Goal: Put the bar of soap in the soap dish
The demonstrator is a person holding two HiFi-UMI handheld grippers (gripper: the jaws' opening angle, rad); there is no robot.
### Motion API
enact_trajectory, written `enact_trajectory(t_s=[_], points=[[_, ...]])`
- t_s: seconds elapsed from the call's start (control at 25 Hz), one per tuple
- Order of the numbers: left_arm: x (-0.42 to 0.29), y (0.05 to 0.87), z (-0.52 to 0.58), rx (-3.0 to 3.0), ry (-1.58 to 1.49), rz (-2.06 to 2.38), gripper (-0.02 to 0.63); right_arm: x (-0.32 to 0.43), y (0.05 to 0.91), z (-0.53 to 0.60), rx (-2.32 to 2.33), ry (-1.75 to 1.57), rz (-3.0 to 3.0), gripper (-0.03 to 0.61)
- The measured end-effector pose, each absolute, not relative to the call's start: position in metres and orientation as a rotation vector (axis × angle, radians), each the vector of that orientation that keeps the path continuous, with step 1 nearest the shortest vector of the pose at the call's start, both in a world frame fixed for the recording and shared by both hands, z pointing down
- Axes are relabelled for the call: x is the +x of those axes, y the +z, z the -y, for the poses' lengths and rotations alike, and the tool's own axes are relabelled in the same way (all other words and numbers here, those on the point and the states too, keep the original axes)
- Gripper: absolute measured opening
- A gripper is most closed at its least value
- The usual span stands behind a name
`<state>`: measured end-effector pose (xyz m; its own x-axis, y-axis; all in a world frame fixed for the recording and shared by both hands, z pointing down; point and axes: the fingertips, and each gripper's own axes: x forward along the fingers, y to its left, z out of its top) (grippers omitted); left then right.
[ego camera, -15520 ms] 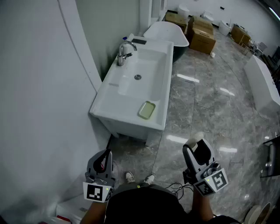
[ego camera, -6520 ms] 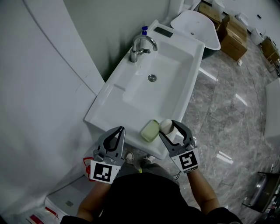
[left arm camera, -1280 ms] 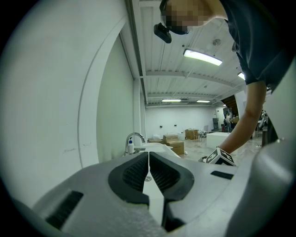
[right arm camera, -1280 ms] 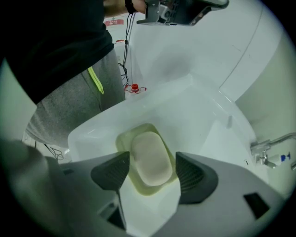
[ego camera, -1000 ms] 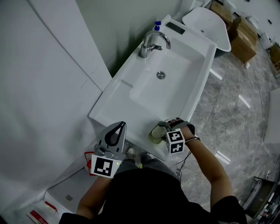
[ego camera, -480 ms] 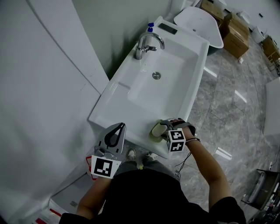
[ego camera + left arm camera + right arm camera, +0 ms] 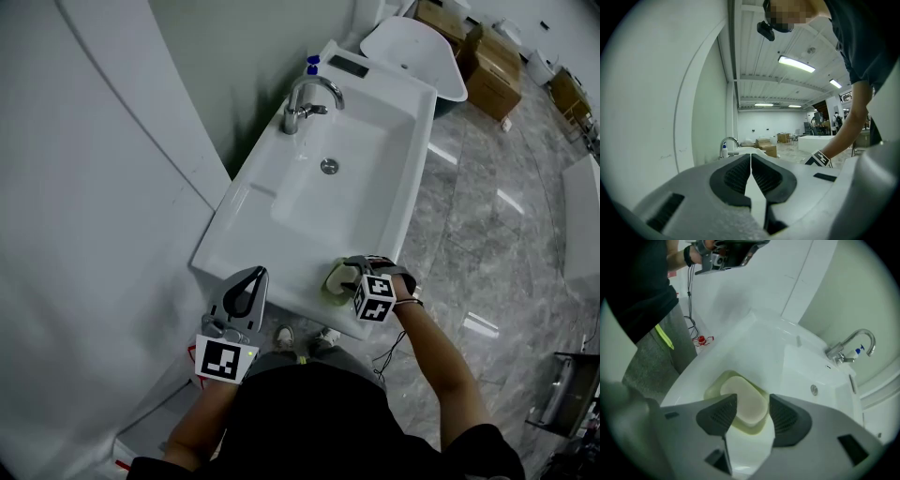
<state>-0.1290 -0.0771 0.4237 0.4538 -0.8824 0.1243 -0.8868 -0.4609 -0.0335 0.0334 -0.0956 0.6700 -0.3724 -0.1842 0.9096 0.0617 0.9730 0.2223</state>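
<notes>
A pale cream bar of soap (image 7: 743, 401) lies in the light green soap dish (image 7: 712, 387) on the sink's near right corner. My right gripper (image 7: 753, 405) points steeply down over it, and its jaws are closing with the soap's near end below and between them. The pads do not press on the soap. From the head view, the right gripper (image 7: 354, 275) covers most of the soap dish (image 7: 334, 280). My left gripper (image 7: 249, 279) hangs shut and empty before the sink's front edge, with its jaws meeting in the left gripper view (image 7: 751, 161).
The white sink (image 7: 246, 232) has a chrome faucet (image 7: 305, 98) and a drain (image 7: 329, 166) at its far end, with a blue-capped bottle (image 7: 312, 64) behind. A white bathtub (image 7: 412, 42) and cardboard boxes (image 7: 483, 66) stand beyond. Grey wall at left, marble floor at right.
My right gripper has stayed over the soap dish while its wrist rolled a little. The left gripper has kept its place.
</notes>
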Motion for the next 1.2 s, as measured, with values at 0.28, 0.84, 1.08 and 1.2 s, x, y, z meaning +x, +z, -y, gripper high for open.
enact_trajectory(t_s=[0.28, 0.84, 1.08, 1.2], points=[[-0.123, 0.418, 0.08, 2.691, 0.175, 1.563, 0.025, 0.037, 0.661, 0.099, 0.299, -0.103, 2.012, 0.128], [-0.116, 0.413, 0.089, 2.746, 0.138, 1.504, 0.025, 0.094, 0.582, 0.149, 1.071, 0.244, 2.2, 0.012], [-0.113, 0.407, 0.093, 2.757, 0.109, 1.511, 0.025, 0.124, 0.517, 0.164, 1.305, 0.194, 2.269, 0.012], [-0.112, 0.401, 0.094, 2.766, 0.096, 1.524, 0.025, 0.142, 0.476, 0.169, 1.45, 0.178, 2.322, 0.012]])
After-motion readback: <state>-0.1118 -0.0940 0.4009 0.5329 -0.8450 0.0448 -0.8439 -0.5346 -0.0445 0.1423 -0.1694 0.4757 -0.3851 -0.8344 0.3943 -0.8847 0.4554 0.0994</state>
